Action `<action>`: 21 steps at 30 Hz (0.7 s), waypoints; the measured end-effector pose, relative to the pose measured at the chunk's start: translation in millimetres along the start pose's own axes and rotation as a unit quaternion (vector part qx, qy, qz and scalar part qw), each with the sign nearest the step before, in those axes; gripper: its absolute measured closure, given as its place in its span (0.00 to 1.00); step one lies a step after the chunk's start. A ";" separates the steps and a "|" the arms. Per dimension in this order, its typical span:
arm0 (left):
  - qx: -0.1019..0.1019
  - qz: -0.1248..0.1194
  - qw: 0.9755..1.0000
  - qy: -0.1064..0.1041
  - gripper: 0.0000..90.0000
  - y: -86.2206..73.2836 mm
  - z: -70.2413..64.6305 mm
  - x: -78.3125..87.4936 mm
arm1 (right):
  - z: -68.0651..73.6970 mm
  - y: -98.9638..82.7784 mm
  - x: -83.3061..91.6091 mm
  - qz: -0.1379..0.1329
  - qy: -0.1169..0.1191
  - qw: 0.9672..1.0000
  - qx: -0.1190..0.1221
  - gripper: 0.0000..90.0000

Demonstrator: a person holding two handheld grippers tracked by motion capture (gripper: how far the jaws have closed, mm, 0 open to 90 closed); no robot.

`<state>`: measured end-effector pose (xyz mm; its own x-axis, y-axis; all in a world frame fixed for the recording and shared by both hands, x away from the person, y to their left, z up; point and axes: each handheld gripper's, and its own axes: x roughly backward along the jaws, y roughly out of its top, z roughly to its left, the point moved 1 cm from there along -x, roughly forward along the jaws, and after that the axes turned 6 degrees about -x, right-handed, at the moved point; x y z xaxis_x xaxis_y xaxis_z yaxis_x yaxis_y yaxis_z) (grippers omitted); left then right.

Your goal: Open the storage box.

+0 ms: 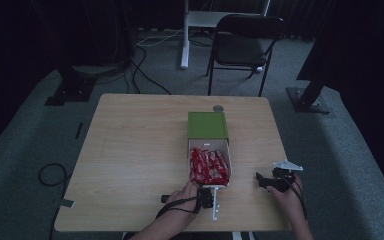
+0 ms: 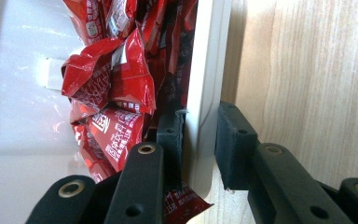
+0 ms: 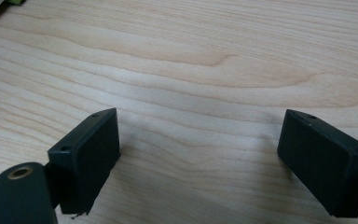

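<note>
A green box [image 1: 207, 125] lies at the middle of the table, and a white tray [image 1: 229, 169] slides out of its near end. Red snack packets [image 1: 208, 166] fill the tray. My left gripper [image 1: 211, 192] is at the tray's near end. In the left gripper view the left gripper [image 2: 198, 130] is shut on the white tray wall [image 2: 205, 70], with one pad inside among the red packets [image 2: 121, 79] and the other outside. My right gripper [image 1: 265, 181] rests to the right of the tray. The right gripper [image 3: 198, 154] stands open over bare wood with nothing between its jaws.
The wooden table [image 1: 135, 150] is bare on its left half. A small grey disc [image 1: 218, 108] lies just beyond the green box. A black chair [image 1: 245, 42] stands behind the table, and a cable loop [image 1: 50, 175] lies on the floor at the left.
</note>
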<state>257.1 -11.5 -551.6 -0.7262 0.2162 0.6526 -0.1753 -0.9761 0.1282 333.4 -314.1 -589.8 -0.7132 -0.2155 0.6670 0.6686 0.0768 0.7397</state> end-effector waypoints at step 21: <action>0.030 -0.023 0.999 -0.031 0.70 0.9 4.4 16.8 | 0.0 0.0 0.0 0.000 0.000 1.000 0.000 0.14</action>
<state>247.6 -8.8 -537.1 -0.6748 0.2606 0.6904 -0.1662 -0.9652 0.2019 333.3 -314.1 -589.8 -0.7131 -0.2155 0.6671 0.6687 0.0766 0.7396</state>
